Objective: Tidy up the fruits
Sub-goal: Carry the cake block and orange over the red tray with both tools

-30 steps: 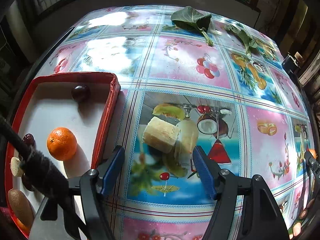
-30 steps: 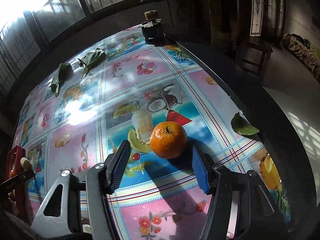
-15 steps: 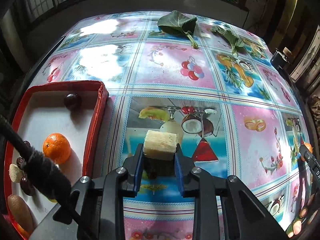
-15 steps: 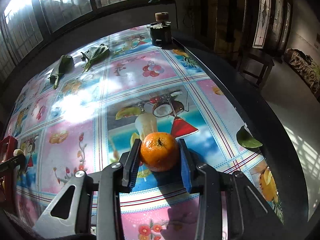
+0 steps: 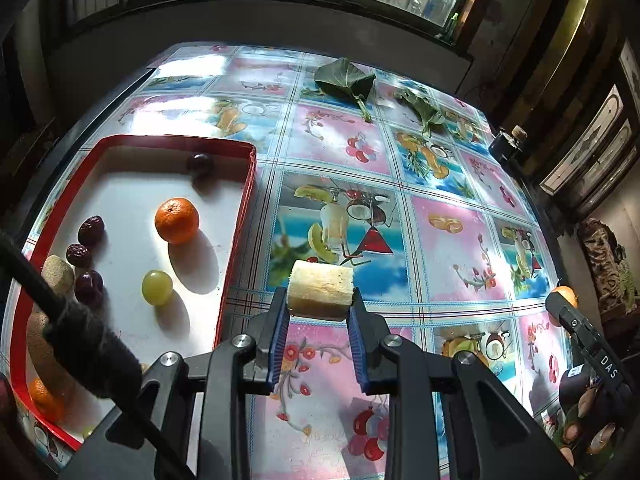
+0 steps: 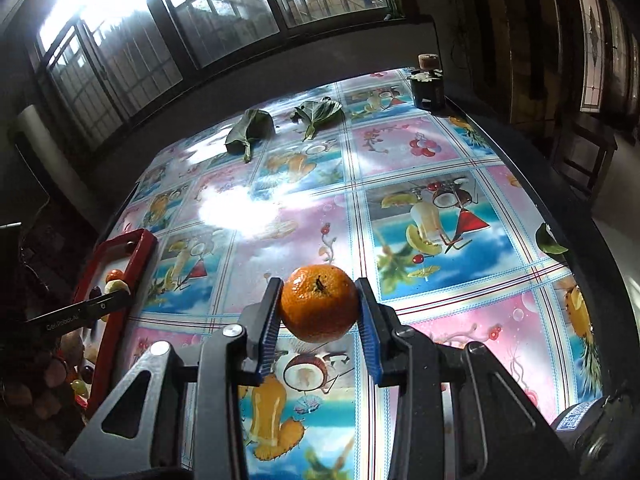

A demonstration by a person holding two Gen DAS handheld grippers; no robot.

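Fruit-print oilcloth under barred windows; both grippers carry fruit clear of the table.

Left wrist view: the left gripper point(image 5: 320, 312) is clamped narrow on a pale cut chunk point(image 5: 321, 289), its long axis lying crosswise between the pads; the red tray point(image 5: 238, 216) lies to the gripper's left, just beside it, already holding an orange point(image 5: 177, 220), a green grape point(image 5: 157, 287) and dark dates point(image 5: 90, 230); so this hand looks the nearer to the tray. Right wrist view: the right gripper point(image 6: 319, 312) is closed on a mandarin point(image 6: 319, 303), stem end up; the tray point(image 6: 142, 252) sits well apart, far to its left, so I judge a long leftward carry remains.
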